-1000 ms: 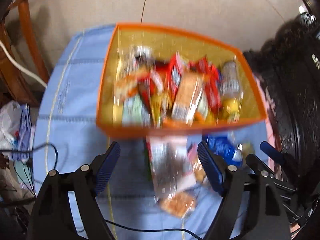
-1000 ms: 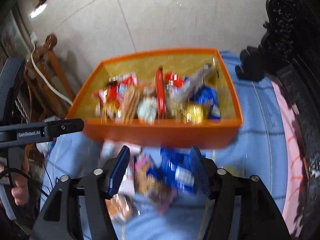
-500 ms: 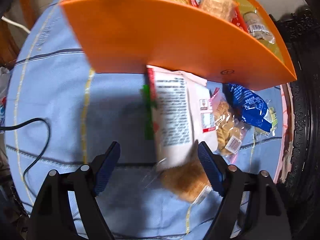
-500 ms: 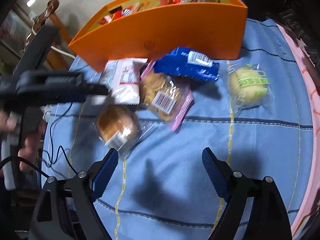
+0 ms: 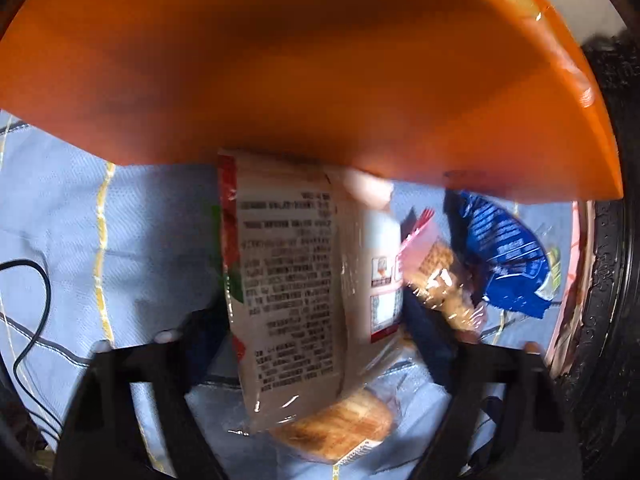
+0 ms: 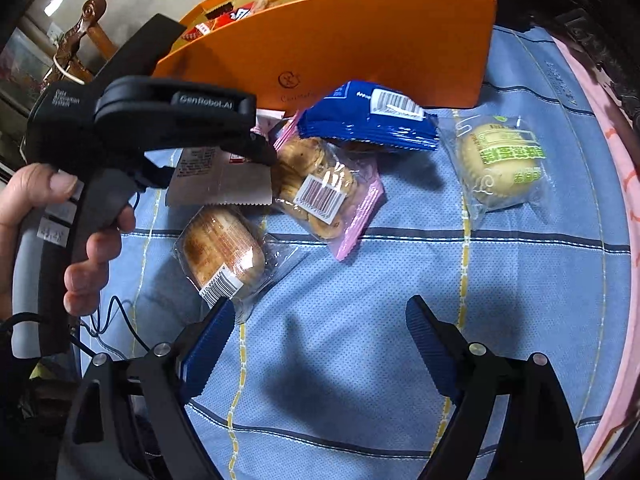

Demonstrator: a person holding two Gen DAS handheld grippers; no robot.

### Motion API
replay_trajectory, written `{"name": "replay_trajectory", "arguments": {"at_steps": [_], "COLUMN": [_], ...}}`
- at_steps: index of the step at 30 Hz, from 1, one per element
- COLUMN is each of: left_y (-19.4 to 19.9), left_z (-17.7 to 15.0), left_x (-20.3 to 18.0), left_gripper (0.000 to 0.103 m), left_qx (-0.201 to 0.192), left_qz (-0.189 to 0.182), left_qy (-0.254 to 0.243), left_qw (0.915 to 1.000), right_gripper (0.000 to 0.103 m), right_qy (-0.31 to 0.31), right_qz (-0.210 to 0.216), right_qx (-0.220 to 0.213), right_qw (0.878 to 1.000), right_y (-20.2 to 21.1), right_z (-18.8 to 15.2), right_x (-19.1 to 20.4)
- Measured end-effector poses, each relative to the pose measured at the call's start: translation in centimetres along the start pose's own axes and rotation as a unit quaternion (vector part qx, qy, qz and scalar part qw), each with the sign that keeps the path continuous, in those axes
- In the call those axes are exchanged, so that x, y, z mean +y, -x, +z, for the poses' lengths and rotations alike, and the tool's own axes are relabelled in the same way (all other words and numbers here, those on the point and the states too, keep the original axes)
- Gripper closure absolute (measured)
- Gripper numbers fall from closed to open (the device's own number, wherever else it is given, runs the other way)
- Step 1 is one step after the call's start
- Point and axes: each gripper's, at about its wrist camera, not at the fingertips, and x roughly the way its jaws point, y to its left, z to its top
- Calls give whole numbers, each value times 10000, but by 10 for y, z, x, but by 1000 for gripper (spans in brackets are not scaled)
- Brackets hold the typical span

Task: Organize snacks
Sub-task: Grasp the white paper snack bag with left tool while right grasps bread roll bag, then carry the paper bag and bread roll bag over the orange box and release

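An orange box point(image 6: 360, 44) full of snacks stands at the back of the blue cloth; its wall point(image 5: 320, 72) fills the left wrist view. My left gripper point(image 5: 316, 320) is open around a white printed snack packet point(image 5: 296, 280), which lies between its fingers; the packet also shows in the right wrist view point(image 6: 220, 184) under the left gripper point(image 6: 256, 148). My right gripper point(image 6: 316, 344) is open and empty above bare cloth. In front of the box lie a wrapped bun point(image 6: 222, 252), a pink cookie bag point(image 6: 320, 188), a blue packet point(image 6: 372, 120) and a green-labelled cake point(image 6: 500, 168).
A blue checked cloth point(image 6: 400, 280) covers the table. A dark carved edge point(image 6: 600, 48) runs along the right. A black cable point(image 5: 36, 292) lies on the cloth at the left. A wooden chair point(image 6: 80, 28) stands behind at the left.
Both grippers have dropped low toward the cloth. The left one has moved forward so the white packet now lies between its fingers, close to the box wall.
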Motion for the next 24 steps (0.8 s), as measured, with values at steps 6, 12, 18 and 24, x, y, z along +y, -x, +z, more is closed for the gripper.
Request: {"name": "replay_trajectory", "arguments": {"at_steps": [6, 12, 18, 24], "left_y": [32, 56, 60, 48], "left_z": [-24, -47, -60, -64], "left_x": [20, 64, 93, 82], "left_gripper": [69, 70, 88, 88], "left_qx": [-405, -461, -474, -472], "left_qz": [24, -84, -133, -226], "left_qy": [-265, 129, 392, 366], "left_qw": [9988, 9988, 9980, 9980], "right_gripper": [15, 10, 8, 10], "right_qy": [761, 2227, 1910, 1542], "right_qz": [52, -93, -46, 26], "right_qx": [-113, -123, 25, 452], "right_qw": [9970, 9748, 9816, 9870], "right_y": [-12, -36, -65, -92], "right_z": [4, 3, 19, 25], "right_x": [42, 101, 122, 124]}}
